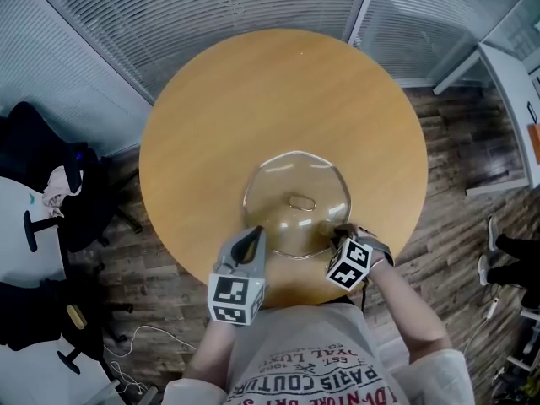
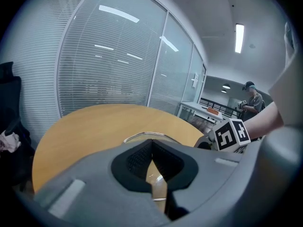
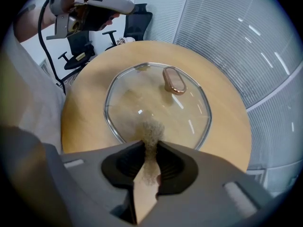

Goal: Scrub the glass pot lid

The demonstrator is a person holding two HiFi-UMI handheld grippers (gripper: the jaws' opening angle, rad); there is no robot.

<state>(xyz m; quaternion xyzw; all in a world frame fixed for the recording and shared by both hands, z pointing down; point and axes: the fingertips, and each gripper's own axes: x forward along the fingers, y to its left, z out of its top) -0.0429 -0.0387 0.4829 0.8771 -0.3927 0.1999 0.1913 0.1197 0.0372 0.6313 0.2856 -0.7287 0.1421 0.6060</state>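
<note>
The glass pot lid [image 1: 295, 180] lies flat on the round wooden table [image 1: 253, 91], its tan handle [image 1: 301, 202] up. In the right gripper view the lid [image 3: 142, 103] and handle [image 3: 173, 81] fill the middle. My right gripper [image 3: 150, 143] is shut on a fuzzy tan scrub pad [image 3: 151, 131], whose tip touches the lid's near rim. In the head view this right gripper [image 1: 342, 230] sits at the lid's front right. My left gripper [image 1: 251, 233] is at the lid's front left. In its own view the left gripper [image 2: 152, 143] has its jaws shut over the lid's near rim [image 2: 142, 135], holding nothing I can see.
Black office chairs [image 1: 51, 175] stand left of the table, with a cable [image 1: 135, 348] on the floor. A white desk [image 1: 515, 91] is at the right. Blinds on glass walls [image 1: 211, 15] run behind the table. A person [image 2: 250, 100] stands far off.
</note>
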